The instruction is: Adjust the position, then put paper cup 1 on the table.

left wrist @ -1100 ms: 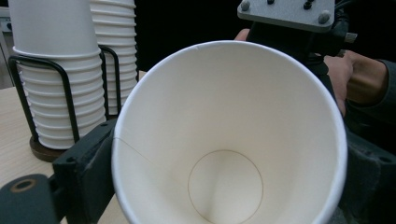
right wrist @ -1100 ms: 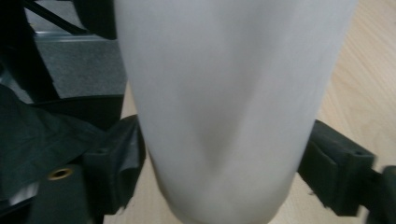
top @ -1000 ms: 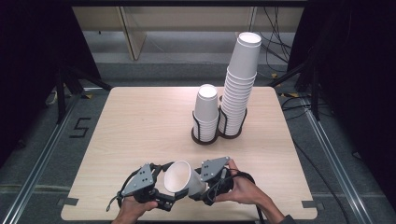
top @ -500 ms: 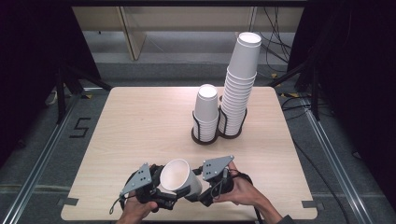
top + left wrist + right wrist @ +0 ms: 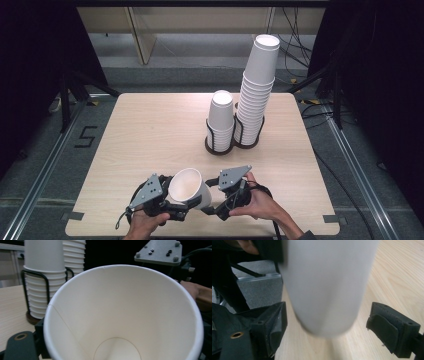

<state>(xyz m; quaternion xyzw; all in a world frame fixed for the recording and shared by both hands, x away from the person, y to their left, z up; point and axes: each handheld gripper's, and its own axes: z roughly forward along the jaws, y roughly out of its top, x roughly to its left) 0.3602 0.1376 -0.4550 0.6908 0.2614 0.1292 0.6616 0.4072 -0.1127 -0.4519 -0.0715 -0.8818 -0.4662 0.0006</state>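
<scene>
Over the near edge of the pale wooden bench (image 5: 150,130), the white paper cup (image 5: 187,187) has tipped from lying sideways to mouth-up as the left gripper (image 5: 167,207) jaws have just been closing, now pinching its rim, I judge. The right gripper (image 5: 325,326) jaws stand open around its base, so the handover looks nearly done; the left pads are hidden behind the cup.

Even overhead light brightens the table (image 5: 150,130) against dark surroundings, while the close paper cup (image 5: 327,285) blurs.

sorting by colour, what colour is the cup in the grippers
Plain white, inside and out. The cup shows best in the left gripper view.
</scene>
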